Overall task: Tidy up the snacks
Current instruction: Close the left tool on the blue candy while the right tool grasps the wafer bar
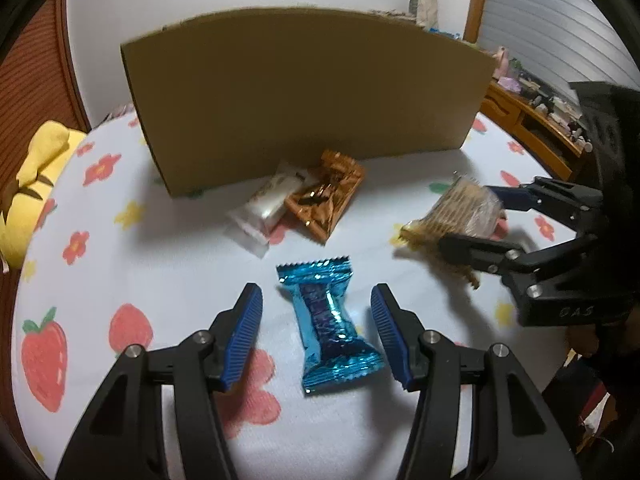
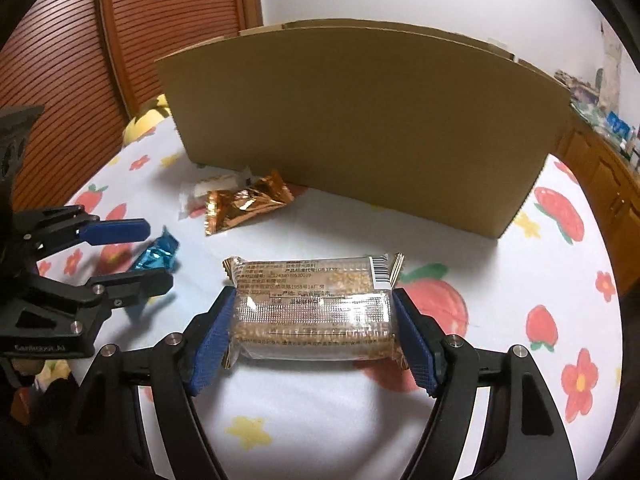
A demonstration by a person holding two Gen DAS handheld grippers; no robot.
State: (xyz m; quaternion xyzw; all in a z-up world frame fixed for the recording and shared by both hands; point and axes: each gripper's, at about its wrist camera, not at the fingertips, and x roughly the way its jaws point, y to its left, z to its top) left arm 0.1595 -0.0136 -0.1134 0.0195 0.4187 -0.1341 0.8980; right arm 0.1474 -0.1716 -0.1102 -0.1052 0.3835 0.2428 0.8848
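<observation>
Your left gripper (image 1: 316, 336) is spread, its pads clear on either side of the blue foil snack (image 1: 328, 324) lying low in the centre of the frame. Your right gripper (image 2: 312, 336) pinches the clear cracker pack (image 2: 312, 308) by its ends, mid-frame, below the cardboard box (image 2: 360, 120). The orange packet (image 2: 244, 206) and white packet (image 2: 214, 188) lie upper left of it.

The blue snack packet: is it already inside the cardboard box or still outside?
Outside. The blue snack packet lies on the flowered cloth before the cardboard box.
</observation>
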